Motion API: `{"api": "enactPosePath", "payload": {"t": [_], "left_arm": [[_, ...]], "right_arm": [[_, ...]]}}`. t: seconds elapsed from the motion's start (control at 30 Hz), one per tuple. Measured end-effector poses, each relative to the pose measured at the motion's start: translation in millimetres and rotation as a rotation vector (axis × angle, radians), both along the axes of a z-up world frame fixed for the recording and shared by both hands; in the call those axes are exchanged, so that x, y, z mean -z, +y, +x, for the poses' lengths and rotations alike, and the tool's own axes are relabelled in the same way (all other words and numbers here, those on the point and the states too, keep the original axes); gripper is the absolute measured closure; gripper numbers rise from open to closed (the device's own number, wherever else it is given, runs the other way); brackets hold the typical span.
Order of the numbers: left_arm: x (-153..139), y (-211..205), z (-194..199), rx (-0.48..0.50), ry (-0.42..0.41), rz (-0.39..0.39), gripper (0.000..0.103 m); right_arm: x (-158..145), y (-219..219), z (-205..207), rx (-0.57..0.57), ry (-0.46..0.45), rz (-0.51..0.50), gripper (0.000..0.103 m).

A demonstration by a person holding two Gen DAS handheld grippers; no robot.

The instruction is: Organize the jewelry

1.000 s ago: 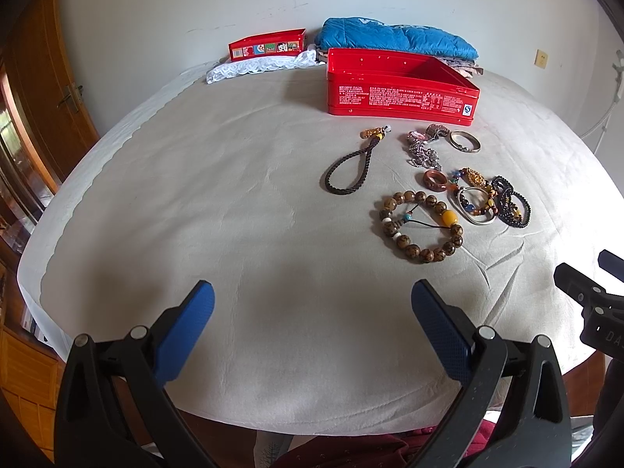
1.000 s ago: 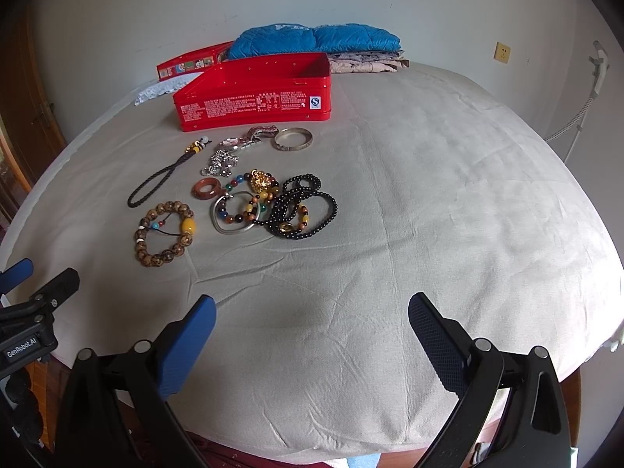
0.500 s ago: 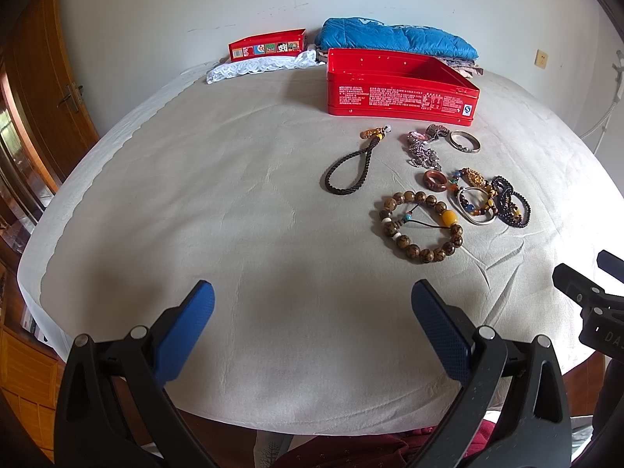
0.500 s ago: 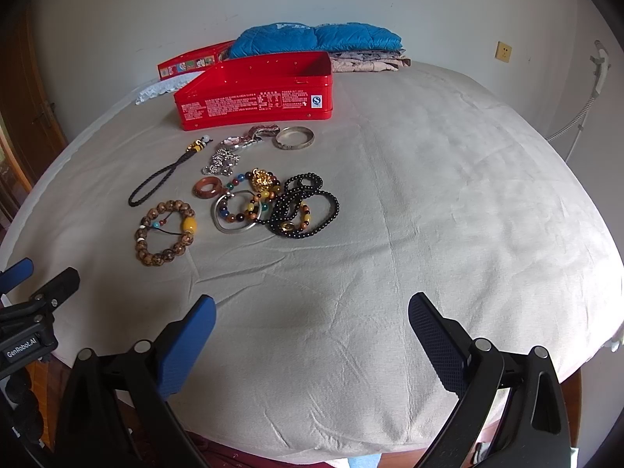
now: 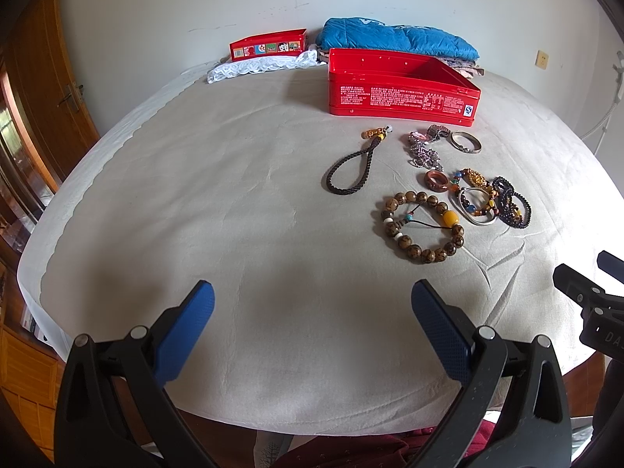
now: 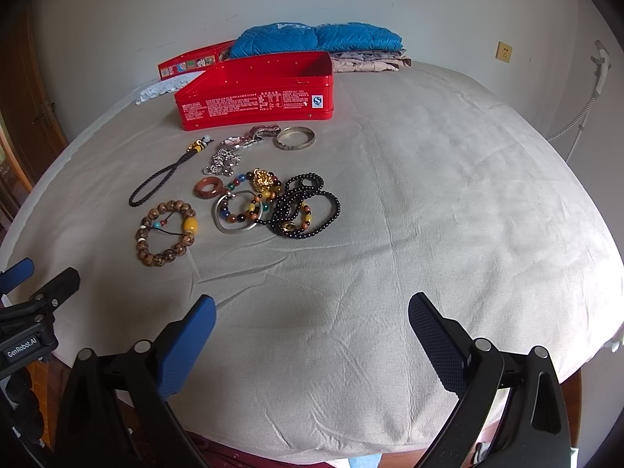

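Jewelry lies on a cloth-covered table (image 5: pixel 234 234) in front of an open red tin box (image 5: pixel 401 84) (image 6: pixel 257 95). There is a brown wooden bead bracelet (image 5: pixel 423 226) (image 6: pixel 165 232), a black braided cord (image 5: pixel 351 171) (image 6: pixel 160 179), a reddish ring (image 5: pixel 436 180) (image 6: pixel 210 188), a silver bangle (image 5: pixel 466 142) (image 6: pixel 295 138), a silver chain (image 5: pixel 425 154) (image 6: pixel 224 162), coloured beads (image 6: pixel 249 204) and black bead bracelets (image 5: pixel 511 202) (image 6: pixel 304 210). My left gripper (image 5: pixel 312 312) and right gripper (image 6: pixel 312 319) are both open and empty, near the table's front edge.
A red lid (image 5: pixel 269 45) and white lace cloth (image 5: pixel 261 66) lie at the back left. Folded blue and patterned clothes (image 5: pixel 394 41) (image 6: pixel 319 37) lie behind the box. A wooden door (image 5: pixel 43 89) stands left. The right gripper shows at the left view's right edge (image 5: pixel 585 296).
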State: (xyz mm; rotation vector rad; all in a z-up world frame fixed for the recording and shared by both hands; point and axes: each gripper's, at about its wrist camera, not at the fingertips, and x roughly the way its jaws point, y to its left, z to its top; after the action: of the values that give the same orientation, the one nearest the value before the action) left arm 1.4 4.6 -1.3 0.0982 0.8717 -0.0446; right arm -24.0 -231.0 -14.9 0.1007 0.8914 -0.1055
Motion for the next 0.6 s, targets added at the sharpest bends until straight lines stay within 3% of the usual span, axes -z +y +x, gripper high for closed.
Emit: {"api": "enactPosePath", "payload": {"t": [0.6], "left_arm": [[0.3,0.9,1.9,0.002,0.002,-0.002,0.003]], "right_arm": [[-1.3,1.6,5.1,-0.012,0.003,0.008,0.004]]}}
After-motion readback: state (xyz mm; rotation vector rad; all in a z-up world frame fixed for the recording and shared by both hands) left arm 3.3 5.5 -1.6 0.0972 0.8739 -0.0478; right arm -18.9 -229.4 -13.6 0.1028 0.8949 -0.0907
